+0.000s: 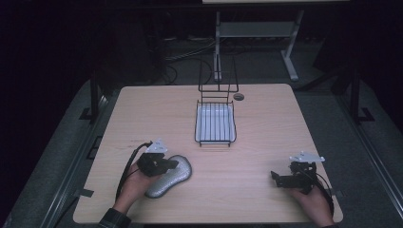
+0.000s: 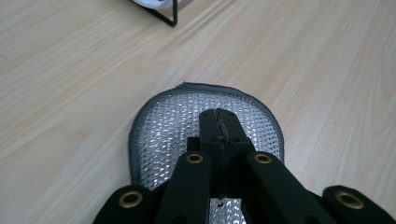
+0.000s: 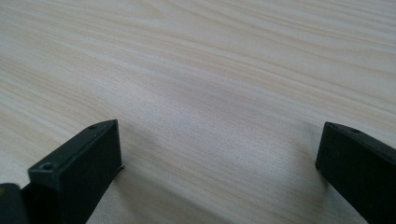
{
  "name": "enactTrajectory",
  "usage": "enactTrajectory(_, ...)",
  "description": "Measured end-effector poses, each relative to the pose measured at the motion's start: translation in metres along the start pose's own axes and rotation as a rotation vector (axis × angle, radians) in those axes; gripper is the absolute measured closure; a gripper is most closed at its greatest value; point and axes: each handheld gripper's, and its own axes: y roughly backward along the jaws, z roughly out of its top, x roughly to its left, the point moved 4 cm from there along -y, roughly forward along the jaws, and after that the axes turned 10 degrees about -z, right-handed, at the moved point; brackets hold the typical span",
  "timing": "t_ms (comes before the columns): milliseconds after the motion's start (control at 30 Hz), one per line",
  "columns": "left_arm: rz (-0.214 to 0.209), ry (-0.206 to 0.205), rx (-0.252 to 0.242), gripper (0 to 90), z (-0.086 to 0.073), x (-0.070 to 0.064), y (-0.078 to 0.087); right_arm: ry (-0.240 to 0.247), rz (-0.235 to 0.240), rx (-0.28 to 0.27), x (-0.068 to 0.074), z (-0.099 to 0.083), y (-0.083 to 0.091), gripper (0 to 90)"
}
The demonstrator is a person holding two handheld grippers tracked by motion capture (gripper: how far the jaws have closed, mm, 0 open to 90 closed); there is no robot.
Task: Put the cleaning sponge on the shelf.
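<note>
Item 1: light wooden table [image 1: 266, 156], rectangular with rounded corners, carrying all that follows. Item 2: silvery quilted pad with grey bound edge [image 1: 177, 172], a rounded mitt or pot-holder shape, lying flat near the table's front left. Item 3: left claw [image 1: 170, 165], black, held in the person's left hand [image 1: 135, 183]; it sits directly over the pad, and in the left gripper view its 2 jaws are pressed together with no gap, low above the pad's [image 2: 177, 126] silvery surface; whether a fold of the pad is pinched between them cannot be told. The low, closed pose suggests a grip or a press on the pad, likely to lift or drag it. Item 4: right claw [image 1: 277, 179], black, held in the person's right hand [image 1: 313, 204] at the front right, well apart from the pad; the right gripper view has its 2 jaws spread wide over bare wood with nothing between them, apparently parked in reserve. Item 5: black wire rack with white tray beneath [image 1: 215, 122], at table centre toward the far edge, with a tall wire back; its slots stand empty, a probable destination for the pad.
</note>
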Motion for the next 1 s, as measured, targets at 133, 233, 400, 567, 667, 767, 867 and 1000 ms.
enactTrajectory(133, 0.017, 0.031, -0.029, 85.0, -0.004, 0.005, 0.012, -0.001, 0.0, 0.0, 0.0, 0.0, 0.0, 0.0)
enactTrajectory(233, 0.029, 0.049, -0.036, 79.1, -0.009, 0.01, 0.02, 0.0, 0.0, 0.0, 0.0, 0.0, 0.0, 0.0)
enactTrajectory(400, 0.035, 0.096, -0.054, 64.6, -0.017, 0.017, 0.029, 0.0, 0.0, 0.0, 0.0, 0.0, 0.0, 0.0)
enactTrajectory(567, 0.041, 0.12, -0.059, 49.6, -0.024, 0.022, 0.033, -0.001, 0.0, 0.0, 0.0, 0.0, 0.0, 0.0)
enactTrajectory(667, 0.04, 0.127, -0.061, 42.3, -0.026, 0.023, 0.033, -0.001, 0.0, 0.0, 0.0, 0.0, 0.0, 0.0)
enactTrajectory(767, 0.033, 0.127, -0.051, 36.0, -0.028, 0.022, 0.029, -0.001, 0.0, 0.0, 0.0, 0.0, 0.0, 0.0)
enactTrajectory(867, 0.019, 0.128, -0.037, 32.2, -0.03, 0.021, 0.026, 0.0, 0.0, 0.0, 0.0, 0.0, 0.0, 0.0)
enactTrajectory(1000, 0.017, 0.118, -0.02, 27.1, -0.032, 0.02, 0.023, 0.0, 0.0, 0.0, 0.0, 0.0, 0.0, 0.0)
